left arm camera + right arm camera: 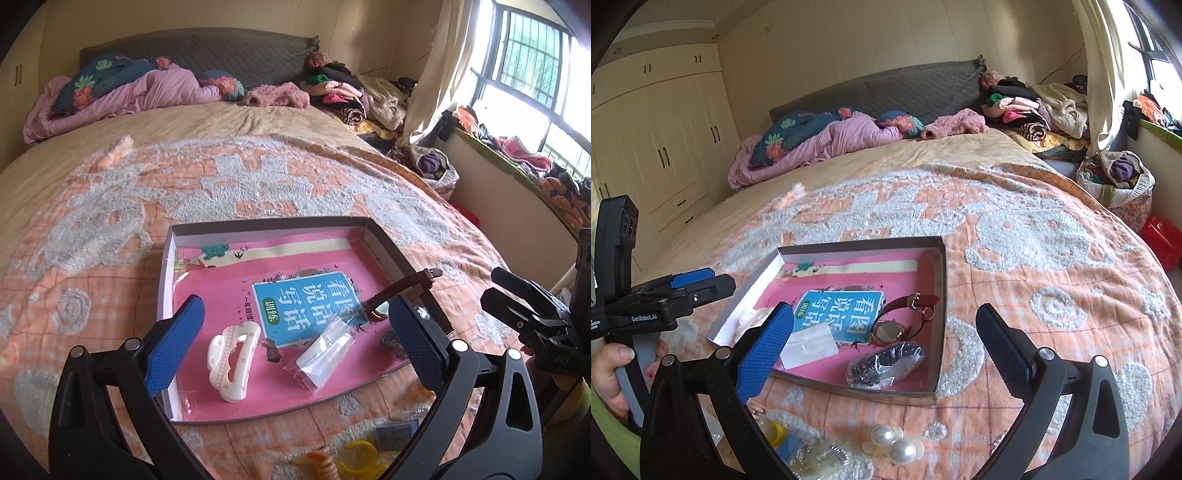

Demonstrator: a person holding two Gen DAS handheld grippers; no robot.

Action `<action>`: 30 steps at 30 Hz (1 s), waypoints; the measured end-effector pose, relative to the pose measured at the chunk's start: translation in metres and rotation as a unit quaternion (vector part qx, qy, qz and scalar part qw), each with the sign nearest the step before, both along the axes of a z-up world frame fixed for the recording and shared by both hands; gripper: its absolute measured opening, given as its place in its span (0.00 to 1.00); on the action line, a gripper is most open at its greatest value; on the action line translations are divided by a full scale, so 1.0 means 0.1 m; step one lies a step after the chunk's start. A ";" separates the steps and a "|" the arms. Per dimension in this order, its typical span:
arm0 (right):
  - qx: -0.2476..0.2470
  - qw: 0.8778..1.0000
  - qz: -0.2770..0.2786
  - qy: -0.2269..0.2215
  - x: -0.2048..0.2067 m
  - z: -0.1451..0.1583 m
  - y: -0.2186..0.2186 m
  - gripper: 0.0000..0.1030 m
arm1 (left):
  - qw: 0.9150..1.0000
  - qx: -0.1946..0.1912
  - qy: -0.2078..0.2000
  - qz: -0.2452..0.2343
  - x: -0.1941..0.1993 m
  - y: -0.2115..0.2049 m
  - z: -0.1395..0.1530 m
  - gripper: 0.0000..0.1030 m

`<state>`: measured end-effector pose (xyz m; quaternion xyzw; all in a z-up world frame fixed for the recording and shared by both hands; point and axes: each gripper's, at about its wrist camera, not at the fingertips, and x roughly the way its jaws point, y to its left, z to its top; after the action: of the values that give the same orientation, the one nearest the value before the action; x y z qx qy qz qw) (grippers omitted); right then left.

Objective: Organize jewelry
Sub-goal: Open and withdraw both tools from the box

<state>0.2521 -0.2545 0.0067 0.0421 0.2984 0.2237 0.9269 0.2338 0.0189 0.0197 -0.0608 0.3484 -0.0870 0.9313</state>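
A shallow box (266,223) (940,280) with a pink lining lies on the bed. In it are a white hair claw (231,362), a clear plastic bag (321,352) (809,345), a brown-strap watch (399,291) (894,325) and a bag of dark beads (886,363). My left gripper (295,336) is open and empty above the box's near part. My right gripper (886,332) is open and empty over the box's near edge. Two pearls (892,445), a yellow ring (360,459) (775,430) and an orange coil hair tie (325,467) lie on the blanket in front of the box.
The orange and white blanket (221,192) covers the bed. Pillows and a pink quilt (122,92) lie at the headboard. Piled clothes (1027,107) sit at the far right. A laundry bag (1123,181) stands by the bed. A wardrobe (665,147) is on the left.
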 end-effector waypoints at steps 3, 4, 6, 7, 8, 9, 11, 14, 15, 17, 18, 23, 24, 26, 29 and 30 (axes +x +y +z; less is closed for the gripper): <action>0.004 1.000 0.001 -0.006 -0.04 0.05 -0.01 0.96 | 1.000 -0.004 -0.009 -0.001 -0.05 0.01 0.06 0.91; 0.005 1.000 0.001 -0.009 -0.06 0.07 -0.01 0.96 | 1.000 -0.005 -0.012 0.000 -0.07 0.01 0.09 0.91; 0.010 1.000 0.001 -0.013 -0.09 0.11 -0.02 0.96 | 1.000 -0.009 -0.017 0.002 -0.10 0.03 0.13 0.91; 0.011 1.000 0.000 -0.015 -0.11 0.13 -0.03 0.96 | 1.000 -0.011 -0.019 0.002 -0.12 0.04 0.14 0.91; 0.013 1.000 0.000 -0.016 -0.13 0.14 -0.03 0.96 | 1.000 -0.011 -0.023 0.002 -0.15 0.04 0.17 0.91; 0.014 1.000 0.000 -0.018 -0.15 0.16 -0.04 0.96 | 1.000 -0.009 -0.027 0.002 -0.17 0.05 0.19 0.91; 0.016 1.000 0.000 -0.022 -0.17 0.19 -0.04 0.96 | 0.999 -0.006 -0.033 0.004 -0.22 0.06 0.22 0.91; 0.016 0.999 -0.001 -0.029 -0.23 0.25 -0.04 0.96 | 0.999 -0.011 -0.039 0.007 -0.28 0.09 0.26 0.91; 0.016 0.999 -0.001 -0.031 -0.25 0.27 -0.04 0.96 | 0.999 -0.013 -0.040 0.008 -0.30 0.11 0.28 0.91; 0.017 0.999 0.000 -0.035 -0.30 0.31 -0.04 0.96 | 0.999 -0.014 -0.046 0.012 -0.36 0.13 0.31 0.91; 0.017 0.999 0.000 -0.039 -0.32 0.33 -0.04 0.96 | 0.999 -0.015 -0.048 0.013 -0.38 0.13 0.33 0.91; 0.015 0.998 0.003 -0.055 -0.42 0.44 -0.04 0.96 | 0.998 -0.023 -0.055 0.019 -0.49 0.18 0.40 0.91; 0.015 0.998 0.004 -0.057 -0.44 0.46 -0.04 0.96 | 0.998 -0.024 -0.056 0.021 -0.51 0.19 0.41 0.91; 0.017 0.998 0.006 -0.062 -0.49 0.49 -0.04 0.96 | 0.998 -0.028 -0.060 0.022 -0.55 0.21 0.44 0.91; 0.017 0.998 0.009 -0.065 -0.56 0.53 -0.03 0.96 | 0.997 -0.031 -0.066 0.026 -0.61 0.23 0.48 0.91; 0.017 0.998 0.010 -0.068 -0.59 0.54 -0.03 0.96 | 0.997 -0.032 -0.067 0.027 -0.62 0.24 0.49 0.91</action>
<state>0.1934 -0.2574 0.0611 0.0397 0.2314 0.2399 0.9420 0.1714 0.0429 0.0691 -0.0938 0.2801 -0.0768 0.9523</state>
